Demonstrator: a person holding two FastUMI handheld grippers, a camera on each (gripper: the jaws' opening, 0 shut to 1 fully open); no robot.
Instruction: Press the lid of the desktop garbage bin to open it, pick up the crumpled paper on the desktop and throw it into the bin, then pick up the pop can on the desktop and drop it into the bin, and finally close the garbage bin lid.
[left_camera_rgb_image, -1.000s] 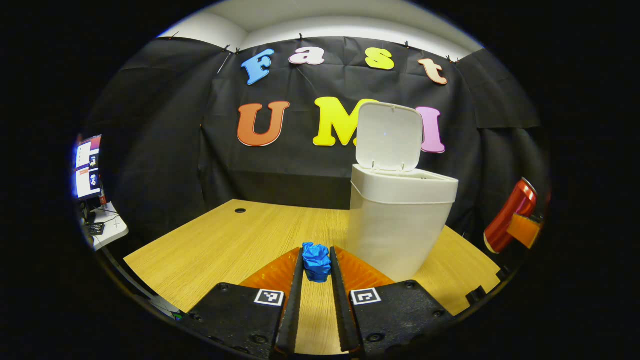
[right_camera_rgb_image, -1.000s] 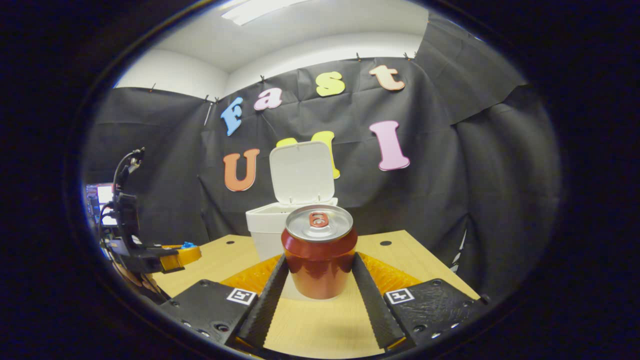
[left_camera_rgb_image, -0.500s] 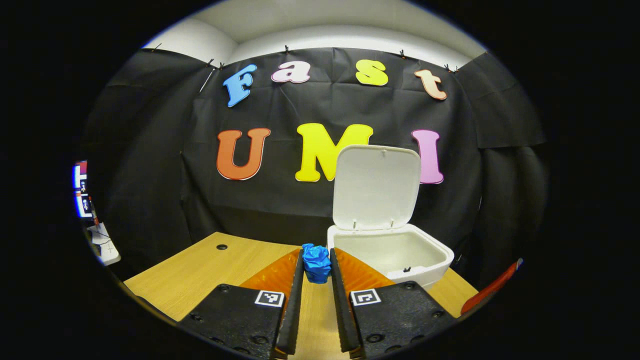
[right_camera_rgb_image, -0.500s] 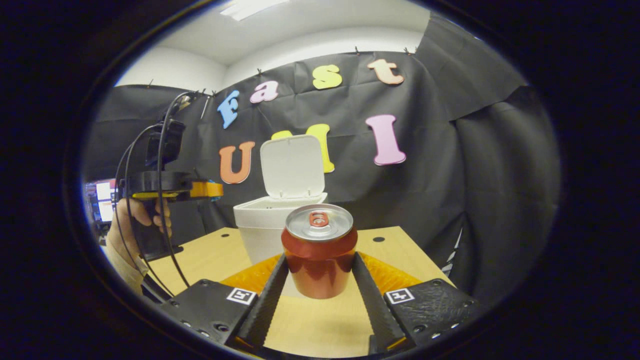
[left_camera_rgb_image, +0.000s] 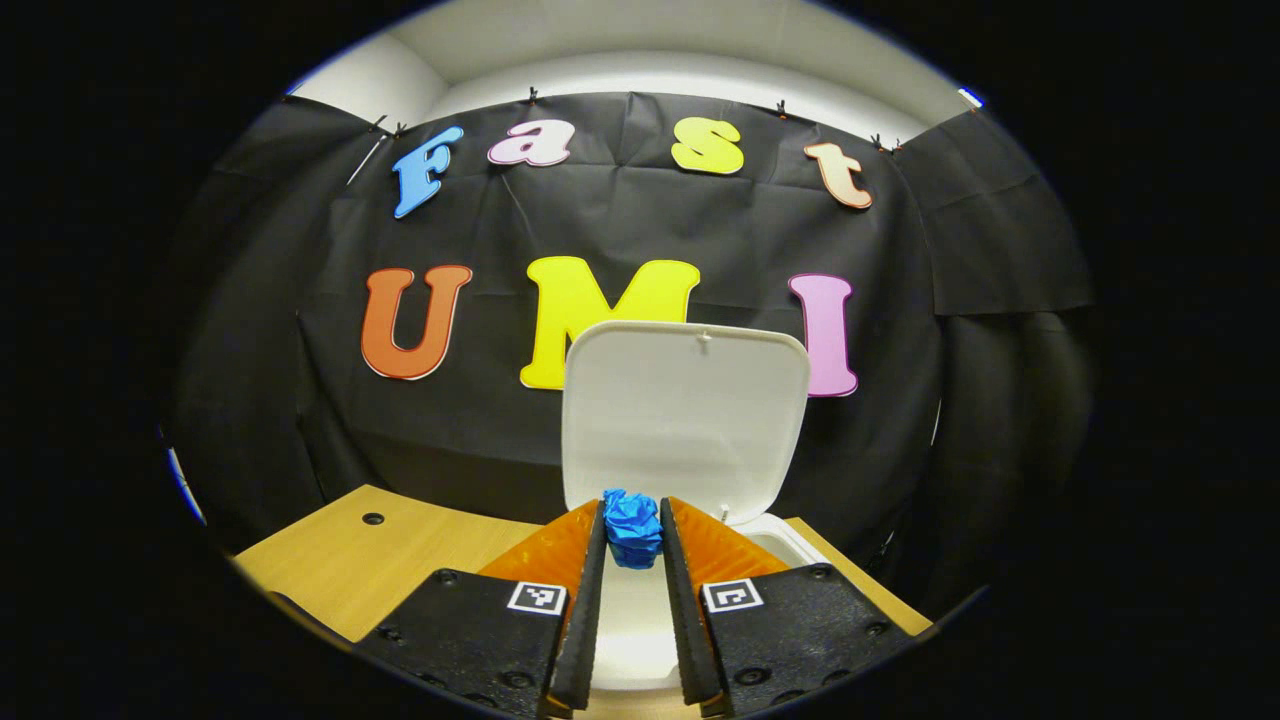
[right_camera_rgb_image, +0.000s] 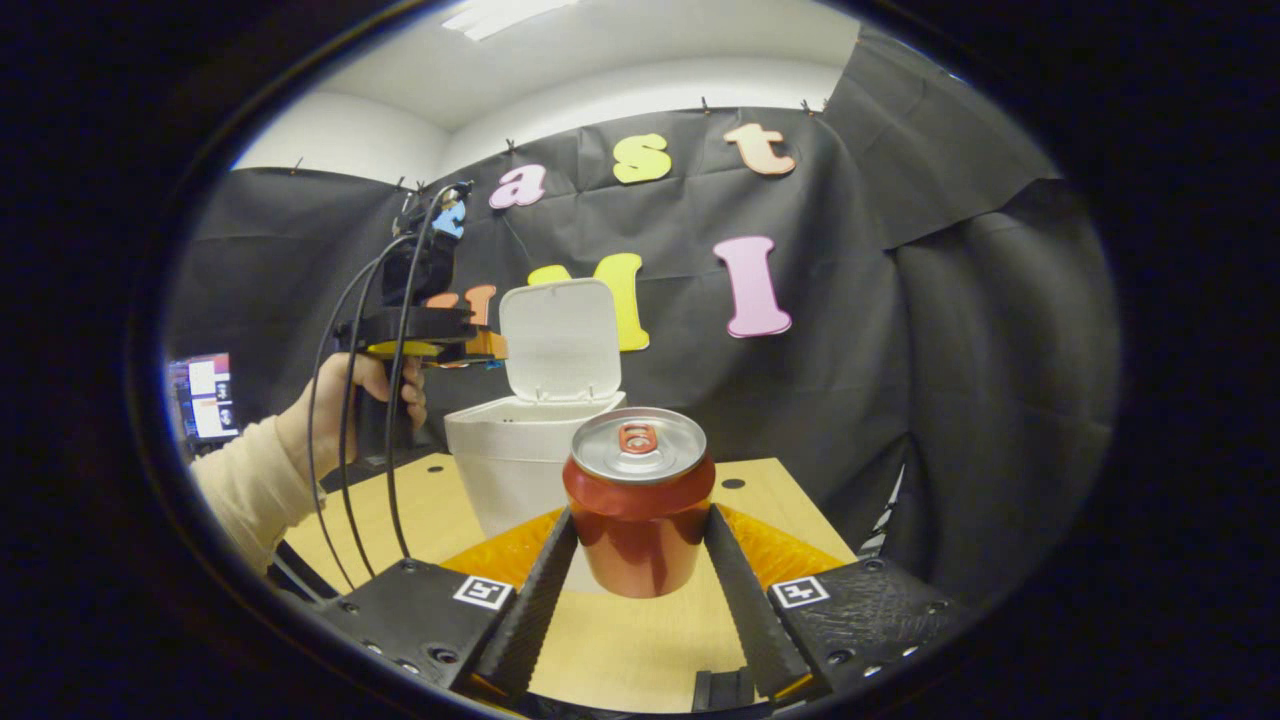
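The left gripper (left_camera_rgb_image: 632, 560), its fingers pinching the crumpled blue paper (left_camera_rgb_image: 632, 527), has swung in over the open desktop bin (left_camera_rgb_image: 640, 620) within the past second; a moment ago the bin stood off to the right of the fingers, and now its white interior lies directly beneath them with the raised lid (left_camera_rgb_image: 685, 420) just behind the paper. That puts the paper where letting go should drop it inside, so the release looks to be the next step. The right gripper (right_camera_rgb_image: 640, 560) stays put, its fingers clamped on either side of the red pop can (right_camera_rgb_image: 640, 500), held upright above the wooden desktop (right_camera_rgb_image: 760, 490) and awaiting its turn. The right gripper view adds what the left one lacks: the person's hand (right_camera_rgb_image: 345, 400) and pale sleeve holding the left gripper high at the bin's left rim, with the bin's outer wall (right_camera_rgb_image: 515, 470) standing behind the can.
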